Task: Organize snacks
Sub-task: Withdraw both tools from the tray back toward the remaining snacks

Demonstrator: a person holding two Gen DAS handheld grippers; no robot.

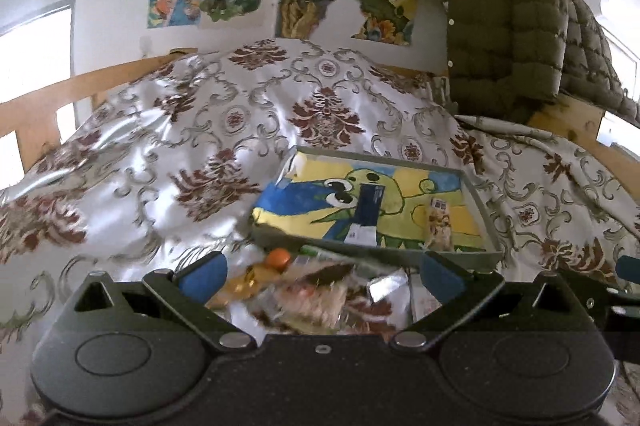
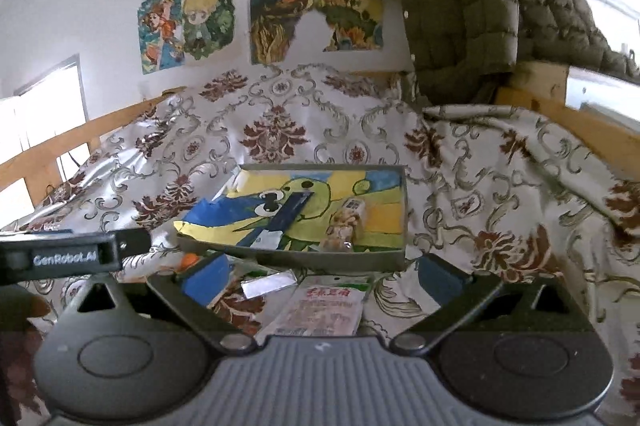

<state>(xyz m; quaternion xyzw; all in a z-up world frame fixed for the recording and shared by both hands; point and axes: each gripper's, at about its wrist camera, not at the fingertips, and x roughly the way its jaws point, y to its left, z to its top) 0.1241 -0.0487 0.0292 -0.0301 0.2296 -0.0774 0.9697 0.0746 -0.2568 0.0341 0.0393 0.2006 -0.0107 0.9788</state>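
The left gripper (image 1: 320, 276) has its jaws spread wide and holds nothing; it hangs low over a loose heap of snacks (image 1: 316, 290) lying on the bedspread (image 1: 192, 145) just in front of the near edge of the tray (image 1: 376, 254). The heap shows a small orange round sweet (image 1: 279, 258), a golden wrapper (image 1: 240, 284), a silver foil piece (image 1: 386, 286) and a blurred crinkled packet, so it is hard to tell which one sits squarely between the blue pads. The right gripper (image 2: 324, 276) is likewise open and empty, poised above a flat white packet with red print (image 2: 326, 308) that lies on the bedspread near the tray's front edge, with a foil strip (image 2: 266, 286) just to its left. Past both grippers, the shallow tray lined with a frog picture already holds a long dark blue bar (image 2: 286, 222) toward its middle and a small packet (image 2: 347, 226) nearer its right side. Beyond that, a green quilted jacket (image 2: 468, 13) hangs at the far right and posters (image 2: 192, 21) cover the wall. The risks I see: the heap is tangled and slick, so closing the left jaws could catch two wrappers at once or pinch the soft cloth with them; the round sweet could roll off along a fold; and the flat packet offers little edge, so the right pads may slide over it. The grippers are also close together and could knock each other.
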